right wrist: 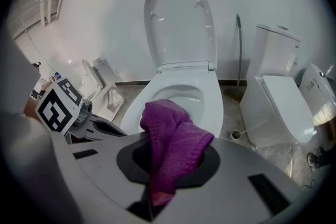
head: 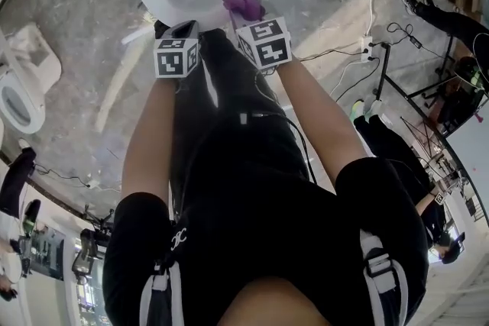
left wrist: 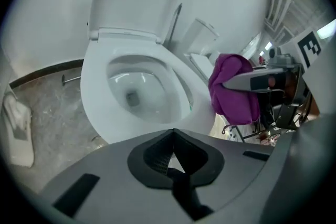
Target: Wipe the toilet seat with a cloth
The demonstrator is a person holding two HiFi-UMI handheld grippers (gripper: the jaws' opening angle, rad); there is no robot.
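Right gripper view shows the right claw (right wrist: pixel 167 173) clamped on a purple cloth (right wrist: pixel 173 136) near the toilet seat (right wrist: pixel 213 102). Left claw (left wrist: pixel 176 165) is closed, holding nothing.

Black all round here: a short-sleeved black top (head: pixel 252 240), black trousers (head: pixel 221 126) with a small white logo (head: pixel 178 238), and white straps (head: pixel 378 265) with buckles at both sides. A thin black cable (head: pixel 284 117) trails down the front. The left gripper (left wrist: pixel 174 136) and right gripper (left wrist: pixel 231 83) show smooth grey shells with black pads, each carrying a white marker cube (head: pixel 177 57) printed with black squares
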